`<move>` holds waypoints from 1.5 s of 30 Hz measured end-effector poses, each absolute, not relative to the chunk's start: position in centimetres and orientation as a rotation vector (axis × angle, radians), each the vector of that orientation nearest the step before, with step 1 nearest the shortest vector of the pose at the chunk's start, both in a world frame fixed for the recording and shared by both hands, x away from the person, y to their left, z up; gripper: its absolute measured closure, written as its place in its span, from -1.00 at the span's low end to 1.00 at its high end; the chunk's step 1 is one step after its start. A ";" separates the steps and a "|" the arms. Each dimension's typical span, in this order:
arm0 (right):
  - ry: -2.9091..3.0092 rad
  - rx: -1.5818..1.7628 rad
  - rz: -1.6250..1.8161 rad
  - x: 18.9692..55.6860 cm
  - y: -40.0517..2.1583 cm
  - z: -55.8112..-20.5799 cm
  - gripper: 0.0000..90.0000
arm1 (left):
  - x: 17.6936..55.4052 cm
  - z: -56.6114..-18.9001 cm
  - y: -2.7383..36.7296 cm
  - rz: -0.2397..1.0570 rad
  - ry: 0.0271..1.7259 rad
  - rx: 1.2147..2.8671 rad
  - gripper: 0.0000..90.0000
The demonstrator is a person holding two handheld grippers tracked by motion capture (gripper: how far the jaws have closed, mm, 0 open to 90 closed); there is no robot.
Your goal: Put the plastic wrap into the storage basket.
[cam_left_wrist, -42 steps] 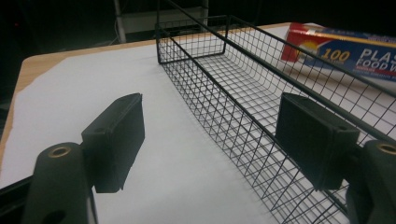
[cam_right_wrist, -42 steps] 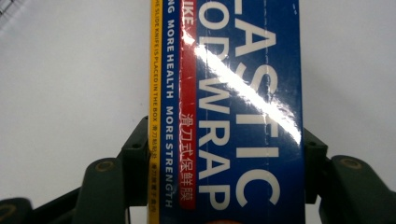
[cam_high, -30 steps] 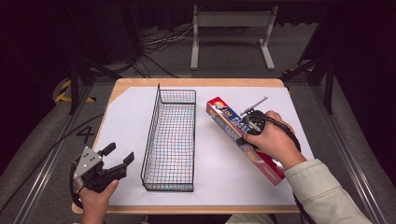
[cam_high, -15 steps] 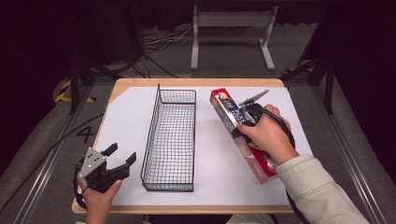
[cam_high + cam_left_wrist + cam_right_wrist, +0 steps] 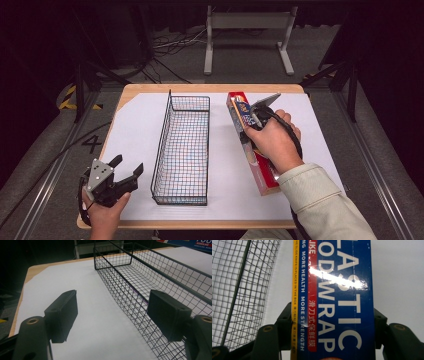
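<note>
A long red and blue plastic wrap box [image 5: 262,172] lies right of the black wire basket [image 5: 161,150], roughly parallel to it. My right gripper [image 5: 254,121] is shut on the box near its far end, one jaw on each long side. In the right gripper view the box [image 5: 337,295] runs up between the jaws of that gripper [image 5: 333,322], with the basket [image 5: 239,285] to its left. My left gripper [image 5: 127,165] is open and holds nothing near the table's front left corner. In the left gripper view this gripper [image 5: 117,312] faces the basket's near wall [image 5: 150,272].
A white sheet [image 5: 135,125] covers the wooden table [image 5: 150,91]. The basket holds nothing. Beyond the far edge stand a grey metal frame [image 5: 247,30] and cables on the dark floor. Dark stands flank the table on both sides.
My right gripper has swung the box from a diagonal to nearly parallel with the basket and shifted it slightly away from me. The left gripper has barely moved.
</note>
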State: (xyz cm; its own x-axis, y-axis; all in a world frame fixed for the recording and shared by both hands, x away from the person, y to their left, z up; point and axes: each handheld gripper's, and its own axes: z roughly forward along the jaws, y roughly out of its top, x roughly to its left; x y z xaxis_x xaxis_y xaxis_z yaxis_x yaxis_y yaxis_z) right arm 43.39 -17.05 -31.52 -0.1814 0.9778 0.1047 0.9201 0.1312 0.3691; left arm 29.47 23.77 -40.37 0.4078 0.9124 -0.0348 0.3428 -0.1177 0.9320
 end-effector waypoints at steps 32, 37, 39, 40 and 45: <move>2.051 2.080 0.633 45.0 -11.4 -30.4 -0.10 | 28.9 -40.3 24.1 0.718 1.184 1.668 -0.44; 2.044 2.077 0.644 44.8 -10.0 -30.3 -0.10 | 29.1 -40.3 23.9 0.721 1.184 1.677 -0.44; 2.046 2.069 0.647 44.7 -9.4 -30.1 -0.10 | 29.1 -40.3 23.8 0.725 1.184 1.676 -0.44; 2.041 2.070 0.654 44.6 -9.1 -30.0 -0.10 | 29.2 -40.3 23.8 0.720 1.180 1.678 -0.44; 2.038 2.062 0.662 44.6 -8.0 -29.7 -0.10 | 29.3 -40.3 23.6 0.706 1.142 1.676 -0.44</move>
State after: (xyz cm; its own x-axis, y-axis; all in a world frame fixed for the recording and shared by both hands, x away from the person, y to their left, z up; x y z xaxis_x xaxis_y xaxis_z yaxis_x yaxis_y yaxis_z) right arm 44.63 -8.05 -29.70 -0.0311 0.9808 0.1923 0.9065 -0.0534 0.4189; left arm 29.31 23.57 -40.32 0.3957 0.9171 -0.0490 0.3661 -0.1085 0.9242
